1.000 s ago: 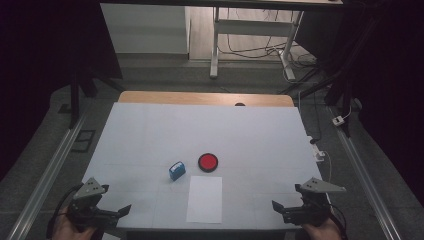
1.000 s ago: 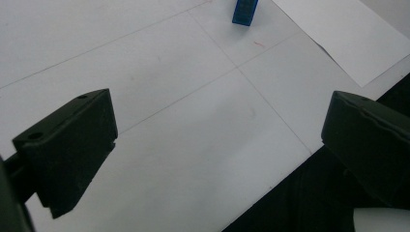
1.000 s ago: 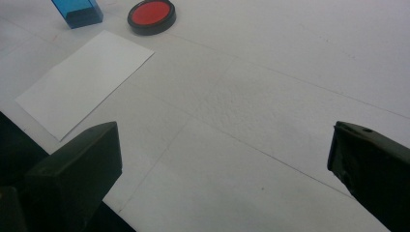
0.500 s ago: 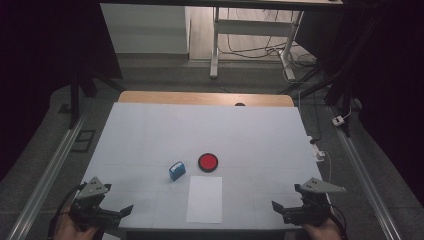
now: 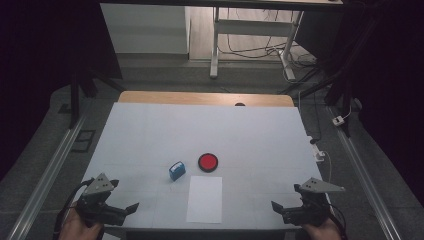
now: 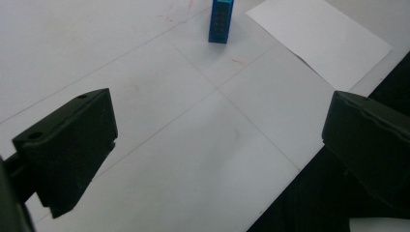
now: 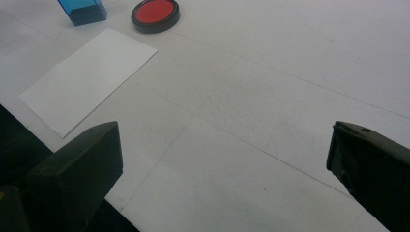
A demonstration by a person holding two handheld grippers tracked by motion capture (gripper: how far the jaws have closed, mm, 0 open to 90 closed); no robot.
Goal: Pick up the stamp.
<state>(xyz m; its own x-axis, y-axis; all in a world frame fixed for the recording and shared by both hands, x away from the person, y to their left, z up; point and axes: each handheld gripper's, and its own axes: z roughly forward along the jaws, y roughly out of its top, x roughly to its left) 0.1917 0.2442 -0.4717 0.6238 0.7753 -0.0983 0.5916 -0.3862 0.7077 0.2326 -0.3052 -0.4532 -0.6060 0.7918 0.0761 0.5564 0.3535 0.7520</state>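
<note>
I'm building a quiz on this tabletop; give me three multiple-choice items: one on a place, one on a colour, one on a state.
1. Where does the blue block sit relative to the red pad?
A left of it
B right of it
C on top of it
2. What colour is the paper sheet?
A yellow
B white
C green
3. How are the left tongs and right tongs?
A both open
B both shut
C each gripping the sheet

Answers: 1 A, the high view shows it left; 2 B, plainly white; 3 A, jaws stand wide apart in both gripper views.

Open table (image 5: pixel 150 135) all round blue block (image 5: pixel 176 170), red pad (image 5: pixel 207 162) and flat paper sheet (image 5: pixel 205 199), mid-table, near one another.
</note>
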